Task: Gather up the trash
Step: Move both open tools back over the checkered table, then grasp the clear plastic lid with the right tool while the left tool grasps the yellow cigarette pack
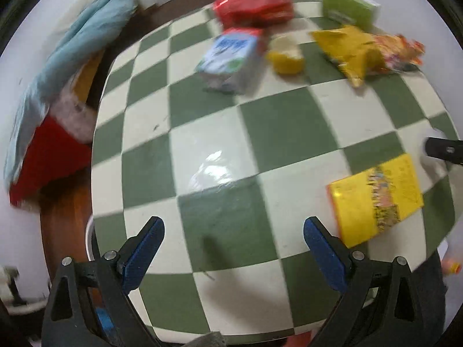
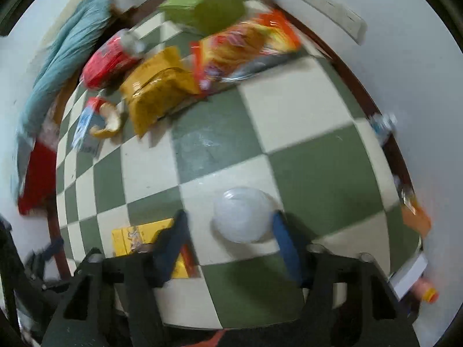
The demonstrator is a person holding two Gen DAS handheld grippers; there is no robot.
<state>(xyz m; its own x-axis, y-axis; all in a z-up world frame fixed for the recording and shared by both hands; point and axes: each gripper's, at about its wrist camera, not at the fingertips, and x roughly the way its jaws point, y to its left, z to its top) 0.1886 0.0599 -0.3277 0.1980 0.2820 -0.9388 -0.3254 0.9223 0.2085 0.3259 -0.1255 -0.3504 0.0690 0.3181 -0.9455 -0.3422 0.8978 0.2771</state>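
On the green-and-white checked table (image 1: 277,121), my left gripper (image 1: 234,222) hangs open over bare squares with nothing between its fingers. A flat yellow packet (image 1: 376,199) lies to its right and a clear plastic film (image 1: 214,170) just ahead. Farther off are a red packet (image 1: 254,5), a blue-white carton (image 1: 231,55), a yellow peel (image 1: 285,56) and a mustard snack bag (image 1: 350,52). My right gripper (image 2: 228,215) straddles a whitish translucent cup (image 2: 241,215). The right finger touches the cup; a gap shows at the left finger. The yellow packet (image 2: 136,237) lies beside it.
A green box (image 2: 208,5) and an orange wrapper (image 2: 246,46) sit at the table's far end. Blue cloth (image 1: 86,34) and red cloth (image 1: 52,156) hang off the left. A bottle (image 2: 385,124) and an orange-capped item (image 2: 428,289) lie past the right edge.
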